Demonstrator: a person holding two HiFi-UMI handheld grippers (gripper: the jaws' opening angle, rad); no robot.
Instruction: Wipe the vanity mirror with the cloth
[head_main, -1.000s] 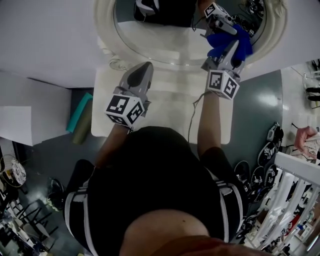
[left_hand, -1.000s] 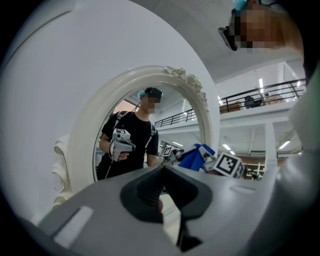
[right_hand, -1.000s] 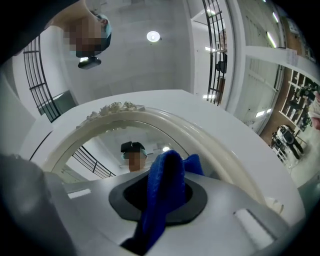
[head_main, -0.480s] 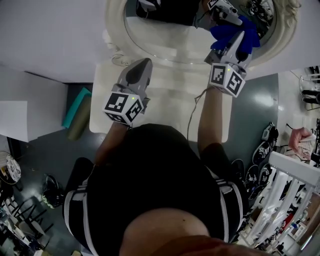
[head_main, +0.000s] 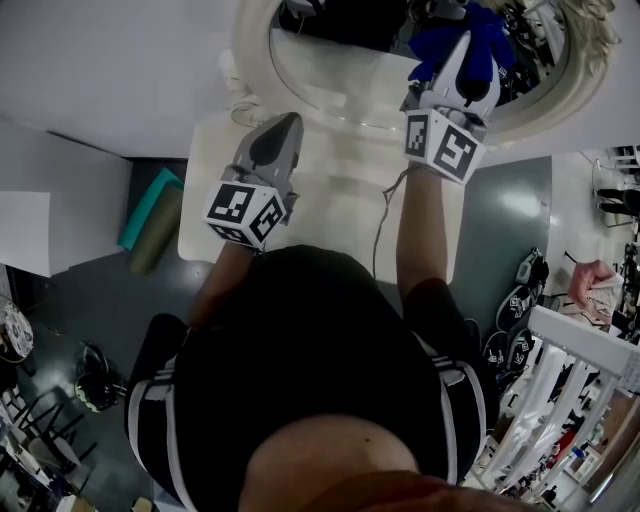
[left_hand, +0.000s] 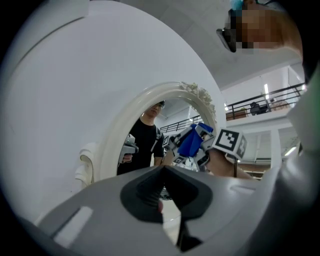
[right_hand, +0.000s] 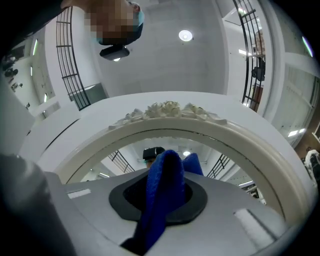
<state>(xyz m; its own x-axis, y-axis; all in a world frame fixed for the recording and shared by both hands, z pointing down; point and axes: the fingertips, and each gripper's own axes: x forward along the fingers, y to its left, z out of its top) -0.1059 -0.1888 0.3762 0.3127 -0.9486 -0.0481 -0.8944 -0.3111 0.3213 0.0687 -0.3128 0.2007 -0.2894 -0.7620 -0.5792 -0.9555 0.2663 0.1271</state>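
Observation:
An oval vanity mirror (head_main: 340, 70) in a cream carved frame (head_main: 250, 50) stands at the back of a white table (head_main: 330, 215). My right gripper (head_main: 462, 58) is shut on a blue cloth (head_main: 472, 35) and holds it against the right part of the glass. The right gripper view shows the cloth (right_hand: 162, 192) bunched between the jaws, under the frame's carved top (right_hand: 170, 111). My left gripper (head_main: 283, 125) hovers shut and holding nothing over the table, below the mirror's lower left rim. In the left gripper view the cloth (left_hand: 190, 142) and the frame (left_hand: 112, 145) show ahead.
On the dark floor left of the table lie a teal rolled mat (head_main: 150, 205) and an olive one. Several shoes (head_main: 520, 290) and a white rack (head_main: 580, 380) stand to the right. A white panel (head_main: 25, 235) is at the far left.
My right gripper has carried the cloth up and further onto the mirror glass. The left gripper has stayed where it was, shut.

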